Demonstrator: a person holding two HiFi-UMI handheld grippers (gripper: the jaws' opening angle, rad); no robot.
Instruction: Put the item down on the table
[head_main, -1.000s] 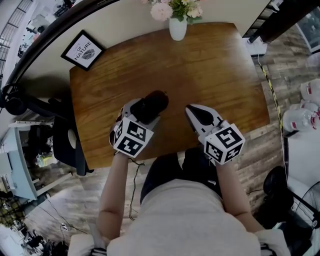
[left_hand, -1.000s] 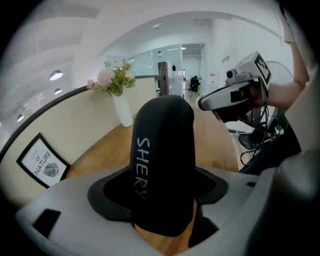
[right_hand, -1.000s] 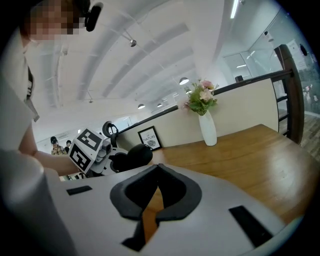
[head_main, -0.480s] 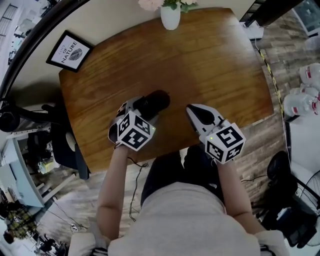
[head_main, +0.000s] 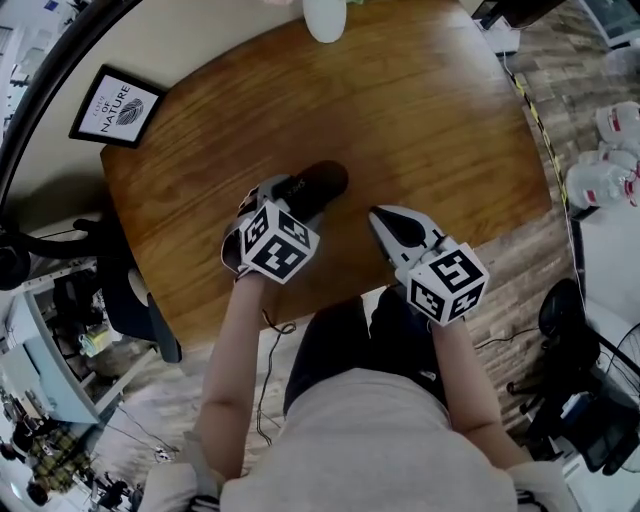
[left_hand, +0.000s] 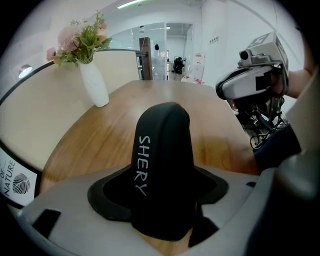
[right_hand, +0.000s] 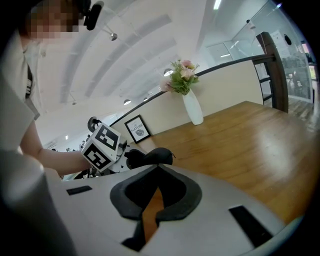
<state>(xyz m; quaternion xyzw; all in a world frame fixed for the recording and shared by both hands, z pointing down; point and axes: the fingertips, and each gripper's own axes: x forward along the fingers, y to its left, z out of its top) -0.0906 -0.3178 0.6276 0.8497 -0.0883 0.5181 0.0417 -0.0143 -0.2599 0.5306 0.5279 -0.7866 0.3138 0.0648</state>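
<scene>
A black oblong case (head_main: 318, 184) with white lettering (left_hand: 162, 160) sits between the jaws of my left gripper (head_main: 298, 196), which is shut on it over the near-left part of the wooden table (head_main: 430, 110). Whether the case touches the tabletop I cannot tell. In the left gripper view the case stands out forward from the pads (left_hand: 107, 192). To the right, my right gripper (head_main: 386, 224) hovers near the table's front edge, jaws shut with nothing between them (right_hand: 158, 170). The case also shows in the right gripper view (right_hand: 150, 155), beside the left gripper's marker cube (right_hand: 102, 145).
A white vase with flowers (head_main: 325, 15) stands at the table's far edge (left_hand: 95, 82). A framed picture (head_main: 115, 105) leans at the far left corner. A dark chair (head_main: 120, 290) is left of the table; plastic bottles (head_main: 600, 185) lie on the floor at right.
The head view has shifted, so the table sits higher in frame. My left gripper has turned a little and edged forward with the case. The right gripper has hardly moved.
</scene>
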